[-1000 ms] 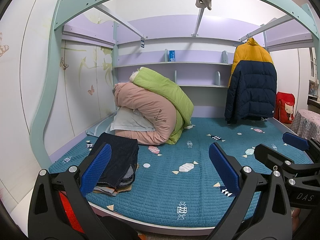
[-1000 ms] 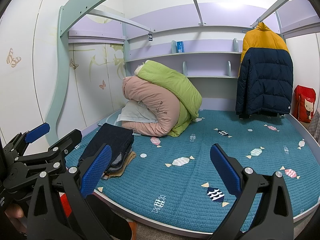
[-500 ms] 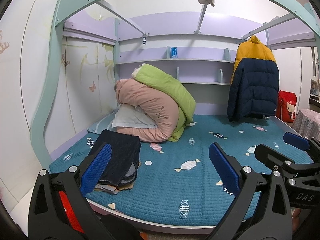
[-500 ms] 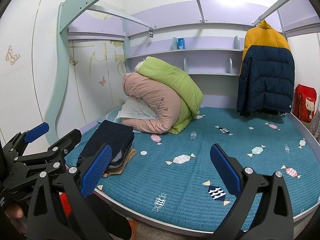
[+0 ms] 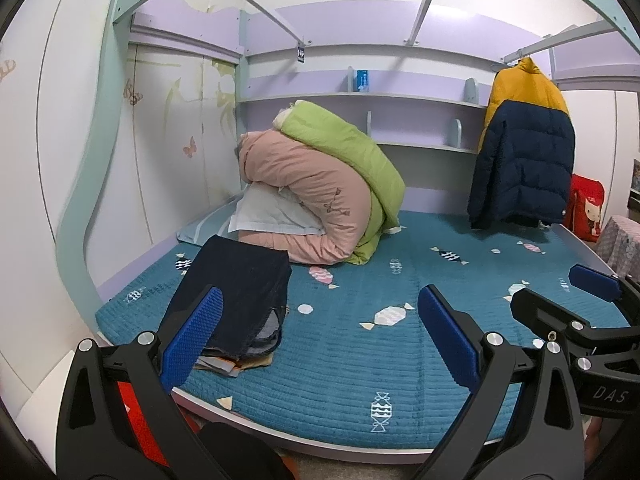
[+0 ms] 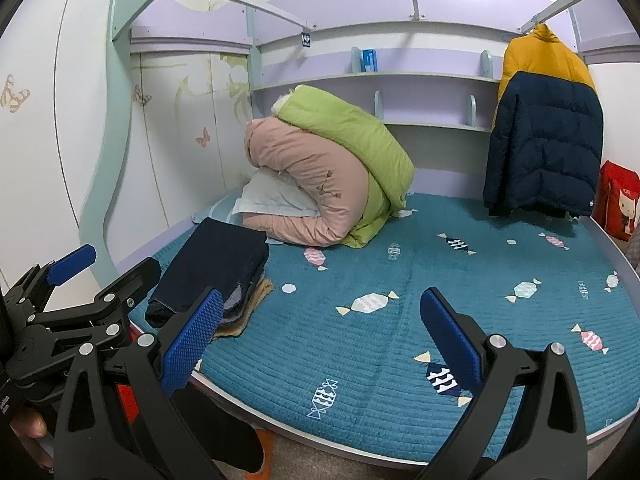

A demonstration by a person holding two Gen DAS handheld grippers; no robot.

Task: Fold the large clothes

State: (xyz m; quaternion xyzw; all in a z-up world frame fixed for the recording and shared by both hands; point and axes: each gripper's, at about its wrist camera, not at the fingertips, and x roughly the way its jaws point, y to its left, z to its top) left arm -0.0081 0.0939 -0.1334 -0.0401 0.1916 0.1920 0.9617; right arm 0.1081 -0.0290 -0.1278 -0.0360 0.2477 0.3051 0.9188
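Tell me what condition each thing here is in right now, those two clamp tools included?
Left gripper: fingers open, holding nothing.
Right gripper: fingers open, holding nothing.
Dark trousers: folded, on top of a pile at the bed's near left edge.
Pink quilt: rolled up, resting on a pillow.
Green quilt: folded, draped over the pink quilt.
Puffer jacket: hanging from the rail, unfolded.

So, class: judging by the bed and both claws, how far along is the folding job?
Done: a stack of folded clothes sits at the bed's near left corner. In hand: nothing; the left claw and right claw are open and empty above the bed's edge. Possibly left: the jacket hanging at the far right, unfolded.
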